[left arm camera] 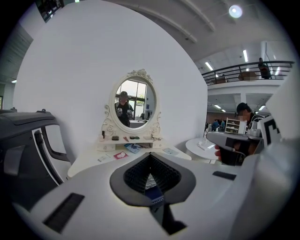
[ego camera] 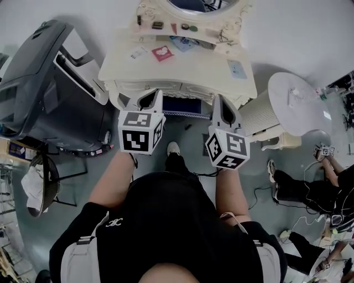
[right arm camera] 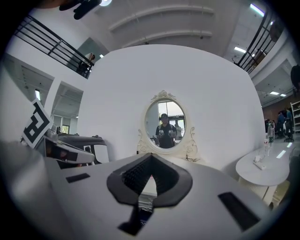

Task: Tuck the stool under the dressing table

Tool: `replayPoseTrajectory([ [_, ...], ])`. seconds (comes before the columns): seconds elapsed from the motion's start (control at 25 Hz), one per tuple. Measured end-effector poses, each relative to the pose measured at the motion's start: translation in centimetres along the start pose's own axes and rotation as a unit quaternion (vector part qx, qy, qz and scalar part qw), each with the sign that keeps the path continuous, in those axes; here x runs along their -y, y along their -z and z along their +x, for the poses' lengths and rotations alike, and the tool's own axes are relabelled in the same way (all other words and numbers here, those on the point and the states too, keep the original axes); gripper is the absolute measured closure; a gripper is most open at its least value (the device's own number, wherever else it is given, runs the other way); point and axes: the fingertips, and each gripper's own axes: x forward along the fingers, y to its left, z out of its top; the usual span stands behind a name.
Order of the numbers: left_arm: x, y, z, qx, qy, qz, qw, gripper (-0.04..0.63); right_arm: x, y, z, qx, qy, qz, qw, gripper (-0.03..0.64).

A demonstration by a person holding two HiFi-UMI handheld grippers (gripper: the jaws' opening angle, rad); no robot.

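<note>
A cream dressing table (ego camera: 193,66) with an oval mirror (ego camera: 191,5) stands in front of me against the white wall. In the kneehole under it shows the stool (ego camera: 182,106), a dark blue seat with a pale edge. My left gripper (ego camera: 149,95) and right gripper (ego camera: 222,100) are raised side by side before the table's front edge, both shut and empty. In the left gripper view the shut jaws (left arm camera: 151,157) point at the table top (left arm camera: 89,161), and a patch of the blue stool (left arm camera: 153,191) shows below them. The right gripper (right arm camera: 150,158) points at the mirror (right arm camera: 165,123).
A large dark grey reclining chair (ego camera: 50,94) stands close on the table's left. A round white side table (ego camera: 298,102) on a ribbed base stands at the right. A person (ego camera: 310,185) sits on the floor at the right with cables around. Small items lie on the table top.
</note>
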Motion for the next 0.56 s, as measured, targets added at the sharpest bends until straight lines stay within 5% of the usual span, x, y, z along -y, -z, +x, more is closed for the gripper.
replayPoseTrajectory([
  [0.56,-0.17,-0.62,-0.29,0.013,0.010,-0.005,0.9998,0.592,-0.50,0.44,0.57,-0.014,-0.004,0.000,1.000,0.609],
])
